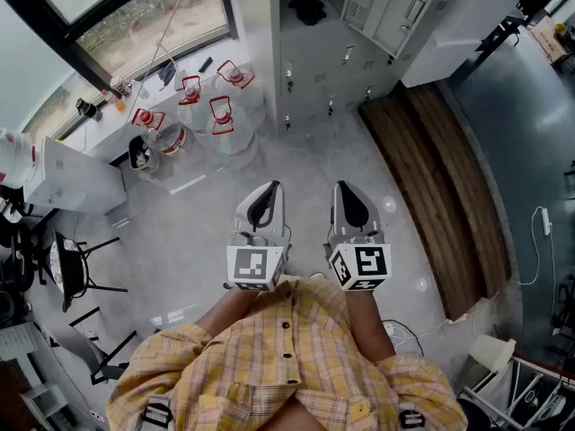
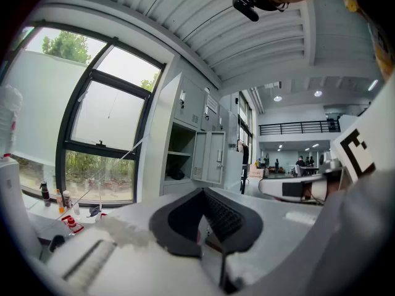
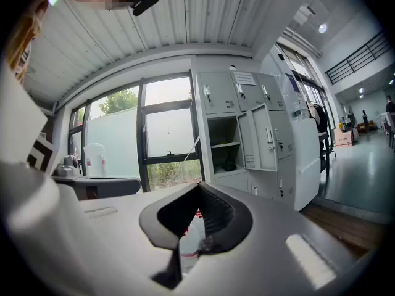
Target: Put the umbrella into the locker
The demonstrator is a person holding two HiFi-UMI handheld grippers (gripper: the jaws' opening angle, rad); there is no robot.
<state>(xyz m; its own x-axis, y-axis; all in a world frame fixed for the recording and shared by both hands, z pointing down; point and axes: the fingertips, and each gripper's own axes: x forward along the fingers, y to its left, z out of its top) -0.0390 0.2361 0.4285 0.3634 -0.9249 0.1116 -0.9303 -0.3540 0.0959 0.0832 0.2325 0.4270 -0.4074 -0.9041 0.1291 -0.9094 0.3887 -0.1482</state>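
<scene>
My left gripper [image 1: 273, 187] and right gripper [image 1: 343, 187] are held side by side in front of my checked shirt, both shut and with nothing in them. They point level at the grey locker bank [image 1: 328, 70]. One upper locker stands with its door [image 1: 388, 9] swung open. On its shelf lies a dark bundle [image 1: 308, 7], which may be the umbrella; I cannot tell. The left gripper view shows the left gripper's tips [image 2: 202, 193] closed together, with the bundle [image 2: 174, 174] far ahead. In the right gripper view the right gripper's tips [image 3: 199, 187] meet too, the bundle [image 3: 229, 164] beyond them.
Several large water bottles [image 1: 225, 110] with red caps stand on the floor left of the lockers, under a window. A long wooden bench [image 1: 440, 187] runs along the right. A white box [image 1: 76, 182] and black chairs [image 1: 81, 272] are at the left. A cable [image 1: 535, 250] lies at the right.
</scene>
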